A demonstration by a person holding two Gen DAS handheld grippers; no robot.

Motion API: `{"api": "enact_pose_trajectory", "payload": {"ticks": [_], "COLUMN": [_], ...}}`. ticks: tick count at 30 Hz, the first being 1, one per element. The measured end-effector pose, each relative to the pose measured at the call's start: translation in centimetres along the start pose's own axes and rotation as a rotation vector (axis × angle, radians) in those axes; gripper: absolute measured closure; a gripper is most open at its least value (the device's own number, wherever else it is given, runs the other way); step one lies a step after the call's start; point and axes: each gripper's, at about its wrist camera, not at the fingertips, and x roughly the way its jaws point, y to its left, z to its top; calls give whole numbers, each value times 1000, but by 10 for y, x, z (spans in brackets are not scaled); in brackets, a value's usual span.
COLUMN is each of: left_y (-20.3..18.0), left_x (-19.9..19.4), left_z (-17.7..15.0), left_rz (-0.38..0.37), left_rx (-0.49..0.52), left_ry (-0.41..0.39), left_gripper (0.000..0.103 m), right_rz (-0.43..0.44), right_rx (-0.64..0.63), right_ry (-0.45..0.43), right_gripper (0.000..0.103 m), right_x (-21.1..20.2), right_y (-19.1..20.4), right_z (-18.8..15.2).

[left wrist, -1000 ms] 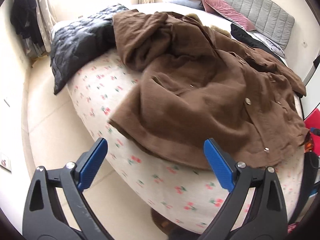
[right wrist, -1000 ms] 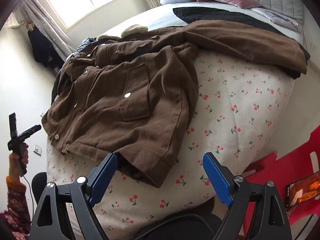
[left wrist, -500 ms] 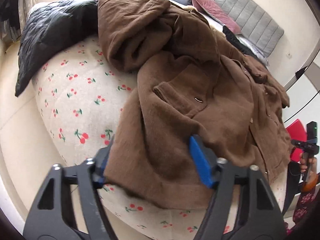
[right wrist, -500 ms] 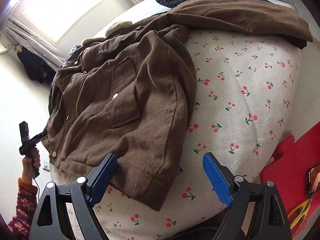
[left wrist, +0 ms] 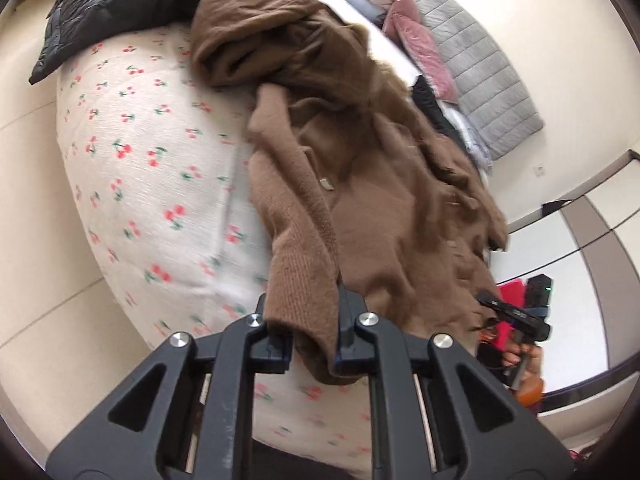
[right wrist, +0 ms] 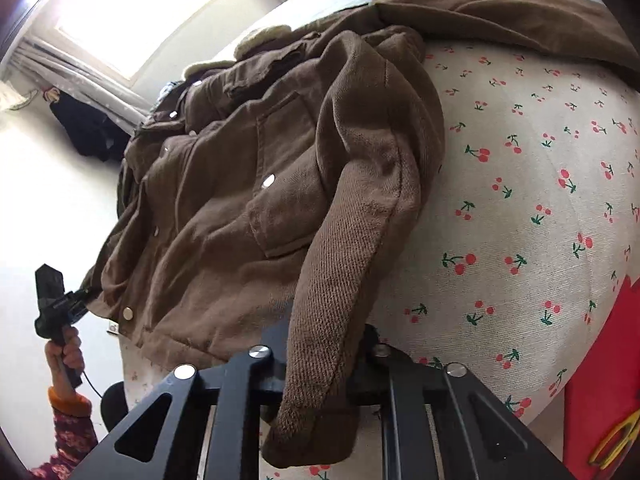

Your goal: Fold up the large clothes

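A large brown jacket (left wrist: 380, 208) lies spread across a bed with a cherry-print cover (left wrist: 140, 168). My left gripper (left wrist: 304, 312) has its jaws closing on the jacket's lower left corner, and the fabric is pinched between the pads. In the right wrist view the jacket (right wrist: 248, 184) shows its snap buttons and a pocket. My right gripper (right wrist: 324, 340) is closing too, with the opposite hem corner squeezed between its pads. Each view catches the other gripper at the far hem, held by a hand: the right gripper (left wrist: 484, 298) and the left gripper (right wrist: 86, 292).
A black quilted garment (left wrist: 120, 0) lies at the bed's far left. Pink bedding (left wrist: 420, 48) and a grey padded headboard (left wrist: 480, 80) sit at the back. A red object (right wrist: 600, 360) stands beside the bed, dark clothes (right wrist: 88, 128) hang near the window, and pale floor (left wrist: 32, 200) runs around the bed.
Both grippers stood open in front of the hem; now both have closed on its corners. The left one moved in over the jacket edge and rolled; the right one sank slightly toward the hem.
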Motion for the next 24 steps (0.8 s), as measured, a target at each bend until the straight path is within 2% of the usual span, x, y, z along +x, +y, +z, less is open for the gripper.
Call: {"api": "enact_pose_trajectory", "payload": {"ticks": [4, 7, 10, 11, 13, 16, 17, 18, 20, 22, 24], "left_y": [-28, -54, -69, -71, -66, -37, -24, -19, -14, -21, -28], "left_x": [-34, -58, -68, -66, -52, -19, -8, -4, -8, -21, -38], "left_z": [-12, -24, -43, -52, -68, -88, -94, -98, -96, -87, -80], "left_rz": [-120, -188, -234, -214, -120, 99, 141, 145, 123, 133, 155], "left_rx": [-14, -9, 9, 22, 29, -9, -34, -52, -88, -58, -1], "left_ry": [-45, -63, -35, -11, 56, 184, 230, 256, 242, 192, 106], "left_gripper": [89, 90, 90, 89, 89, 87, 83, 79, 71, 56, 33], "right_rz": [65, 68, 49, 26, -27, -125, -162, -197, -260, -264, -251], "right_rx": [12, 16, 35, 46, 72, 93, 95, 103, 104, 113, 129], "right_ry": [-153, -272, -314, -309, -266, -132, -89, -46, -6, -43, -92], "right_gripper": [94, 94, 94, 94, 93, 91, 89, 84, 76, 63, 54], "right_x": [-55, -101, -129, -132, -126, -95, -88, -79, -72, -83, -102], "right_y": [-2, -4, -14, -21, -33, -53, -59, -65, -74, -82, -85], "right_z": [4, 12, 17, 16, 14, 7, 6, 2, -7, -9, -6]}}
